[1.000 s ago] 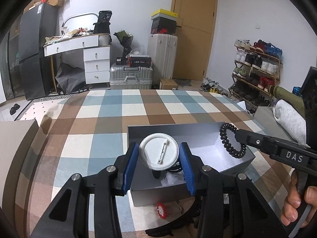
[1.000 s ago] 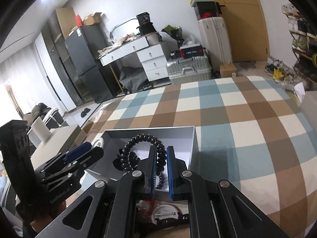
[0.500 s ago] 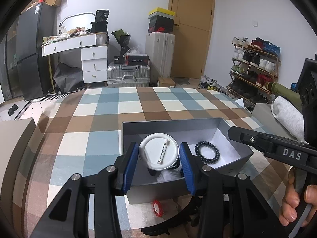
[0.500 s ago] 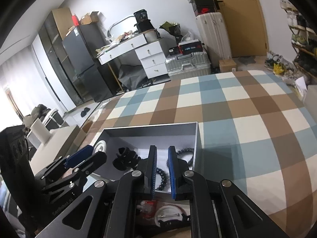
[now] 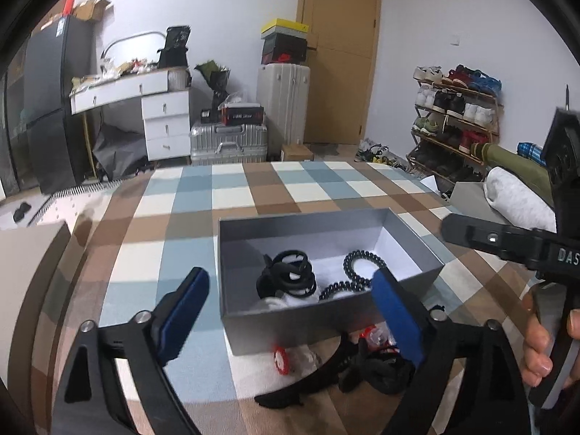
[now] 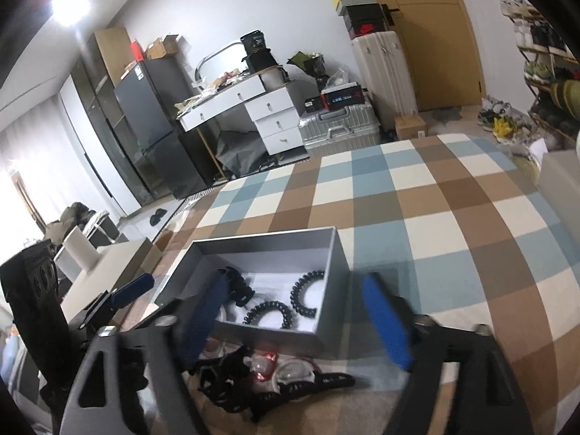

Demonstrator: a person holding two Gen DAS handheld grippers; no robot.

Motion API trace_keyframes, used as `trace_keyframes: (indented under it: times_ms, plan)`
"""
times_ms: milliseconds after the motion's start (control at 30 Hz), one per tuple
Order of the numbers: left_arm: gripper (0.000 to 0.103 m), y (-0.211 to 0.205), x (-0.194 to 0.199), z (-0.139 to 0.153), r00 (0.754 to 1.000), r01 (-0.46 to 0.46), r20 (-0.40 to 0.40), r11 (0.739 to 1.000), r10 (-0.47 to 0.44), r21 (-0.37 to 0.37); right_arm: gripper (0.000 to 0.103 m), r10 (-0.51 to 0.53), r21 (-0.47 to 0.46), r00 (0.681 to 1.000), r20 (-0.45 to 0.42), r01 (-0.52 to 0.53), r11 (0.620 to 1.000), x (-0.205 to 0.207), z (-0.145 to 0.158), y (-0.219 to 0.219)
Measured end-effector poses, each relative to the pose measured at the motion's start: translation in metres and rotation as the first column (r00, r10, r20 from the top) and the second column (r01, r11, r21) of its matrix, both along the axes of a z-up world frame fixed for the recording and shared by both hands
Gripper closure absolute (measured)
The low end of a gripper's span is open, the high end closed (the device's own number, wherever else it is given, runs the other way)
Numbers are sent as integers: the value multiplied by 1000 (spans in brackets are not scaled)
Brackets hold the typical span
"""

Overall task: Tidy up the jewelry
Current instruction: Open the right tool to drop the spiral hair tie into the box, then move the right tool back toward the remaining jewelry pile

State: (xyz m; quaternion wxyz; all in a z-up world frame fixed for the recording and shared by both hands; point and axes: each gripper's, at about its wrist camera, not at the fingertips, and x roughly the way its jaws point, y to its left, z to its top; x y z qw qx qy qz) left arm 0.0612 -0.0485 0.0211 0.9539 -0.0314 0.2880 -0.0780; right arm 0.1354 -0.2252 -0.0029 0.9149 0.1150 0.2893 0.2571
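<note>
An open grey box (image 5: 253,322) stands on the checked cloth. Inside lie a black hair claw (image 5: 286,279), a black beaded bracelet (image 5: 362,266), a black spiral tie (image 5: 335,288) and part of a white round case (image 5: 273,302). My left gripper (image 5: 290,308) hangs just before the box's near wall, its jaws opening wide and gripping nothing. My right gripper (image 6: 295,319) stands over the box's (image 6: 275,337) near side, jaws also opening, nothing held. The bracelet (image 6: 308,297) and spiral tie (image 6: 270,313) lie below it. A hand (image 5: 543,344) holds the right gripper's handle.
Loose pieces are heaped in front of the box: a red ornament (image 5: 281,357), a black headband (image 5: 311,384) and clear pouches (image 6: 290,369). A pale flat slab (image 5: 29,253) lies at the cloth's left edge, a white pillow (image 5: 514,199) at the right.
The left gripper opened and let go of the white round case, which now lies in the box. The right gripper dropped the beaded bracelet into the box, then opened wide.
</note>
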Motion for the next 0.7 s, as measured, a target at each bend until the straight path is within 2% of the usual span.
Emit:
trace_keyframes:
  times_ms: [67, 167, 467, 700]
  plan:
    - [1, 5, -4, -2, 1000, 0, -7, 1000, 0, -31, 6, 9, -4, 1000, 4, -9, 1000, -3, -1, -4]
    - [1, 9, -10, -2, 1000, -2, -5, 999, 1, -44, 0, 33, -23, 999, 23, -33, 999, -8, -3, -8]
    - [1, 10, -24, -13, 999, 12, -36, 999, -14, -40, 0, 97, -94, 994, -39, -101, 990, -19, -20, -8]
    - [1, 9, -25, -14, 997, 51, -54, 997, -54, -59, 0, 152, -207, 985, -77, -165, 964, -25, -32, 4]
